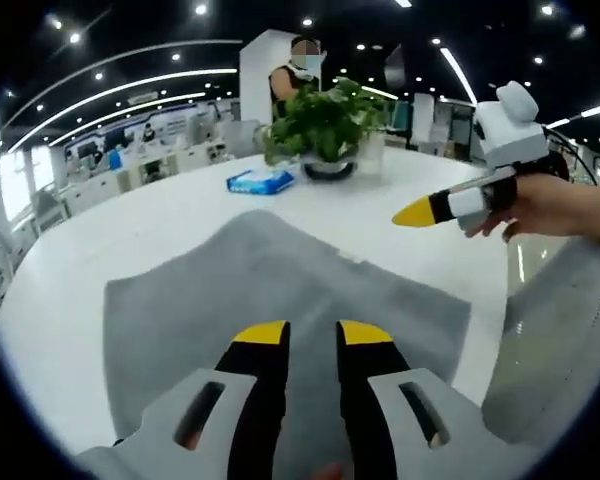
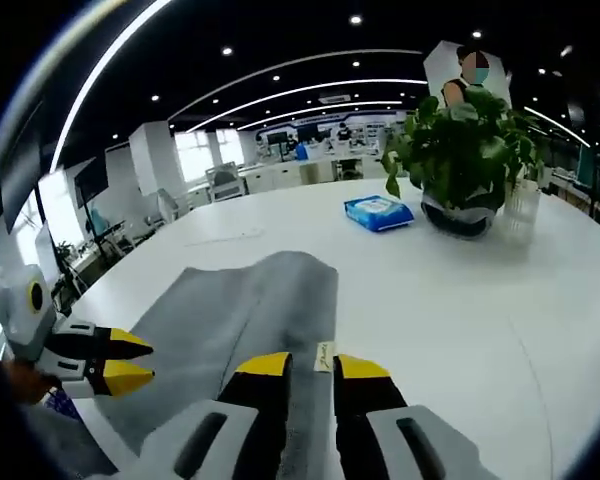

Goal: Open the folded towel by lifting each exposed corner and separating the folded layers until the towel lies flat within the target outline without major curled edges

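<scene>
We are looking along the left tongs (image 1: 312, 333) at the grey towel (image 1: 280, 300), which is lying on the white table (image 1: 130, 230) directly under and ahead of their tips. Their jaws are standing slightly apart with only a narrow gap and nothing between them. The right tongs (image 1: 416, 214) are hovering ahead and to the right of the left pair, above the table; here we cannot tell whether their jaws are parted.

In the right gripper view, the right tongs (image 2: 313, 366) are sitting over the towel's (image 2: 250, 310) edge, where a small label (image 2: 324, 356) is showing between the tips; whether they are gripping it we cannot tell. The left tongs (image 2: 135, 363) are entering from the left, jaws a little apart.

We are judging the cloth light, soft and limp, likely to drape and curl. The corner by the label looks best to pinch. A plant (image 2: 465, 150) and blue packet (image 2: 379, 211) are standing well beyond.
</scene>
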A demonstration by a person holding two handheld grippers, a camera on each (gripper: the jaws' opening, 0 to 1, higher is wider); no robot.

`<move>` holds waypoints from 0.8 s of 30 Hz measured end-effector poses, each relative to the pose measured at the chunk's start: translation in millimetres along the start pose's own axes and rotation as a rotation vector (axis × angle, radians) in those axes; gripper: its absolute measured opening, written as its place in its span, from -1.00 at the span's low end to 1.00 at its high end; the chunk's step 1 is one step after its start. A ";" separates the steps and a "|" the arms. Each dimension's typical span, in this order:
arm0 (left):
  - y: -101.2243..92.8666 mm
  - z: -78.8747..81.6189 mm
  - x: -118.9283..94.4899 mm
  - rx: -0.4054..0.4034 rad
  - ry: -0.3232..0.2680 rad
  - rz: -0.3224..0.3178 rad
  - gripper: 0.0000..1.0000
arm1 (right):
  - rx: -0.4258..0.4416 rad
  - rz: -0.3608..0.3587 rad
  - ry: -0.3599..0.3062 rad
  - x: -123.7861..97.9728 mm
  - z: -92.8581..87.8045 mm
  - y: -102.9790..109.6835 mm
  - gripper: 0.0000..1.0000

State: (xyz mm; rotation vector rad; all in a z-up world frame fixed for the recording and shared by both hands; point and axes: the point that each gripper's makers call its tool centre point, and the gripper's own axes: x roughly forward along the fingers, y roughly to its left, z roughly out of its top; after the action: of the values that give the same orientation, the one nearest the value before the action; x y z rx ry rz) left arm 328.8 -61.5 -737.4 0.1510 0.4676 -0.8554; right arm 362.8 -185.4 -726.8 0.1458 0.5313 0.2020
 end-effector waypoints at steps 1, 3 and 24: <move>-8.6 -0.6 3.4 0.002 0.003 -0.027 -0.53 | 0.001 -0.002 -0.001 0.0 0.2 -0.2 -0.61; -26.1 -4.9 10.6 0.025 0.016 -0.071 -0.53 | 0.003 -0.001 -0.007 -0.5 2.2 -0.3 -0.58; -135.0 -40.6 51.9 0.264 0.149 -0.364 -0.52 | 0.062 0.041 -0.138 -8.9 34.5 6.2 -0.64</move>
State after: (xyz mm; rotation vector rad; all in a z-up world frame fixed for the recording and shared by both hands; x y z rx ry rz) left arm 242.3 -172.7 -789.4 0.3829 0.5290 -1.2692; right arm 372.1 -184.4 -691.9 0.2295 0.3975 0.2139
